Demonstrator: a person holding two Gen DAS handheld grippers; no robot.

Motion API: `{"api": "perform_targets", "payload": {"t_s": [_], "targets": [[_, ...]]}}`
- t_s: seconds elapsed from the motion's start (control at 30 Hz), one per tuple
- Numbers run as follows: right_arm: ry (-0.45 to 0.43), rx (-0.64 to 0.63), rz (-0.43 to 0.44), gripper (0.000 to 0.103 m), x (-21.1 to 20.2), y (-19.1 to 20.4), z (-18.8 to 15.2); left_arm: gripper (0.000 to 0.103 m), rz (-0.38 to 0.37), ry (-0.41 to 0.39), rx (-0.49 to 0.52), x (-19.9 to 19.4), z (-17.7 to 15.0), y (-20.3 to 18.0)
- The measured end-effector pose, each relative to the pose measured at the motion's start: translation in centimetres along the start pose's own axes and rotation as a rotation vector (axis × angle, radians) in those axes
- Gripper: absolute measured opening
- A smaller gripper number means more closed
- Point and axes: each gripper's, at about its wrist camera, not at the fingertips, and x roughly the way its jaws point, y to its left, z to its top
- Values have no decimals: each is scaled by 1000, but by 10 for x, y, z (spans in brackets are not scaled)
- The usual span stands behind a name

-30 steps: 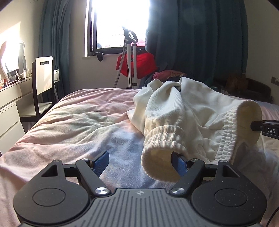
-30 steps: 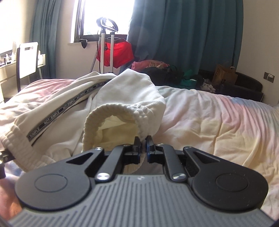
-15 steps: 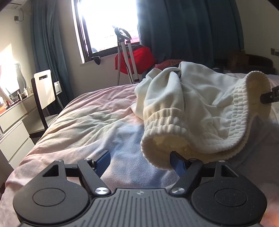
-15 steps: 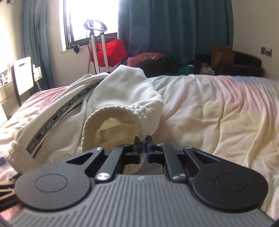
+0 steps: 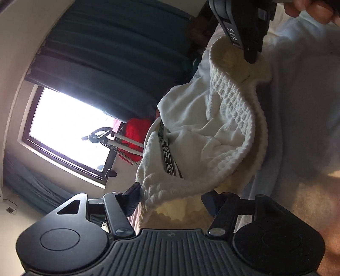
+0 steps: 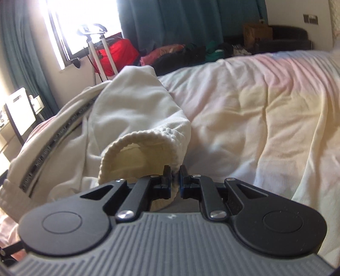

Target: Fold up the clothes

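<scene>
Wide bed (image 6: 265, 110) under a soft, rumpled cover (image 5: 297, 118) of pale pink, cream and faint blue. Heaped on its left half in the right wrist view, off-white sweatpants (image 6: 127, 118) in thick ribbed knit, fleecy and yellowish inside, with a puckered elastic waistband (image 5: 235, 110) curving between the two tools and a gathered cuff (image 5: 170, 191) close to the left camera. Down the leg, a black tape stripe (image 5: 167, 157) with white capitals, legible only in part as "SIMPLE"; blurred in the other view.

Behind, heavy teal curtains (image 6: 180, 21), a bright window (image 5: 70, 129), a red bag (image 6: 115, 53) and a white chair (image 6: 19, 110).

Left gripper (image 5: 172, 201) rolled sharply sideways, room tilted on end; blue-padded fingers (image 5: 209, 200) spread wide, cuff lying between them, not pinched. Right gripper (image 6: 175, 180) level, low over the bed, blue-lined fingers (image 6: 166, 180) drawn nearly together and clamped on the waistband edge. Same tool seen from the left camera (image 5: 251, 56), pointing down into the waistband, side lettered "DAS", fingertips of the hand (image 5: 312, 10) holding it at the frame top.
</scene>
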Motion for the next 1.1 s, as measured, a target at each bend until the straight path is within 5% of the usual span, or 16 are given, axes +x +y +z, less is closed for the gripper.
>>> {"api": "perform_targets", "payload": {"t_s": [0.03,0.07,0.1,0.3,0.4,0.57,0.73,0.97,1.1], "targets": [[2,10,2,13,2,-1,-1,40,-3,5,-40,0,3,7],[2,13,0,14,3,0,-3,16,-5,9,-80,0,6,14],[1,11,-4,15,5,1,-4,8,-8,14,-119,0,9,21],[26,61,24,26,16,-11,-9,8,-23,41,-358,0,28,64],[41,93,88,26,18,-15,-12,8,-101,41,-616,-24,18,110],[76,107,203,26,18,-12,-21,8,-164,9,-877,-59,-24,148],[55,-83,152,14,4,16,-24,8,-158,3,-999,-75,-67,155],[-211,-348,-74,13,-91,32,-4,8,-170,5,-1167,-74,-87,170],[-410,-655,-200,13,-149,56,-16,9,-101,60,-1106,-70,-87,163]]}}
